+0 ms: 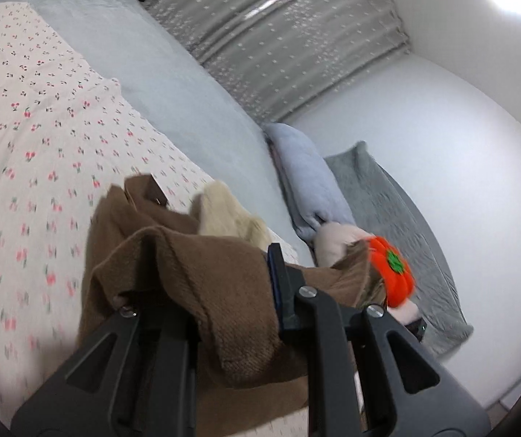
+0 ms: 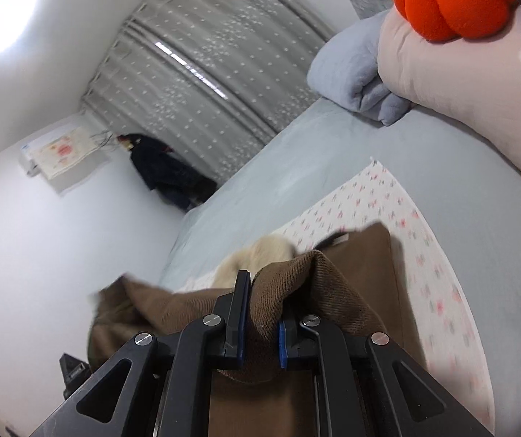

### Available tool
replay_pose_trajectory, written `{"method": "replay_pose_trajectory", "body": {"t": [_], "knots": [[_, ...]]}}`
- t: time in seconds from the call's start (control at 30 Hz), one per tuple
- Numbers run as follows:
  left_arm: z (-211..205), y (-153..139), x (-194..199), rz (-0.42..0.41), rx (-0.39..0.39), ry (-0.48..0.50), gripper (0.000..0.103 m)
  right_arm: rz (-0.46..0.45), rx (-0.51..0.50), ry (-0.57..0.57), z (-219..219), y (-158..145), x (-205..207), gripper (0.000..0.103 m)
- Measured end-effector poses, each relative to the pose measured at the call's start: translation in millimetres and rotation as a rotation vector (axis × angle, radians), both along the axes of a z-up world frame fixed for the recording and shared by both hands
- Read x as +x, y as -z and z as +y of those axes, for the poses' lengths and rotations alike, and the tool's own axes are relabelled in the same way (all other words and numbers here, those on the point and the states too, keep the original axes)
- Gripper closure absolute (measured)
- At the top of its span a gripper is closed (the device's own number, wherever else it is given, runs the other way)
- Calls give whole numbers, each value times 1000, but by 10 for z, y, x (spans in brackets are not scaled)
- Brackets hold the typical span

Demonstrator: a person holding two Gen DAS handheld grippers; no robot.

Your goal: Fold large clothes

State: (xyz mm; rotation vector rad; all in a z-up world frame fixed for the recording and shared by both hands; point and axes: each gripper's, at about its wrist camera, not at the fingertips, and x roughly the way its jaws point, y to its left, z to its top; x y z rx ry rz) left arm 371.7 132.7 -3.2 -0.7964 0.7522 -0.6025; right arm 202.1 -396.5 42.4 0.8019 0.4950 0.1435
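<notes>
A large brown garment (image 1: pixel 202 273) with a cream fleece lining (image 1: pixel 224 215) hangs bunched over the cherry-print sheet (image 1: pixel 35 153) on the bed. My left gripper (image 1: pixel 206 291) is shut on a thick fold of the brown garment, which drapes over and hides its left finger. My right gripper (image 2: pixel 260 313) is shut on another fold of the brown garment (image 2: pixel 297 291), held between its blue pads (image 2: pixel 281 342). The cream lining (image 2: pixel 257 255) shows just beyond the right gripper. The cloth is lifted off the cherry-print sheet (image 2: pixel 424 255).
A pale blue bedspread (image 1: pixel 158 83) covers the bed. A blue pillow (image 1: pixel 307 182), grey quilt (image 1: pixel 398 225), pink pillow and orange pumpkin plush (image 1: pixel 393 273) lie at the head end. Grey curtains (image 2: pixel 206 73) and white walls surround. Dark clothes (image 2: pixel 166 171) hang in the corner.
</notes>
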Motion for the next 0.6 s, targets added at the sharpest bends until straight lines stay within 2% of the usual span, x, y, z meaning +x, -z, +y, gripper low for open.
{"method": "replay_pose_trajectory", "body": {"t": [0.07,0.13,0.23,0.3,0.37,0.43,0.53,0.57,0.6], "knots": [[-80,200,443,49,10,-22,84,13,32,9,-125,115,395,91],[-227,441,863,101,63,-34,84,47,55,22,-210,271,832,91],[-404,851,1284,160,127,-68,83,136,6,49,-188,589,1386,91],[-415,1116,1448,196,107,-85,83,199,-61,86,-166,880,1687,91],[-365,1317,1523,207,46,-78,82,232,-51,107,-239,1157,1832,91],[-297,1354,1512,202,-7,-54,82,233,23,111,-342,1375,1859,91],[-214,1173,1435,207,-8,19,77,189,121,77,-456,1440,1761,86],[-187,1056,1381,184,8,44,70,180,136,54,-485,1398,1723,79],[-164,971,1348,161,33,47,55,159,133,34,-527,1310,1659,74]]}}
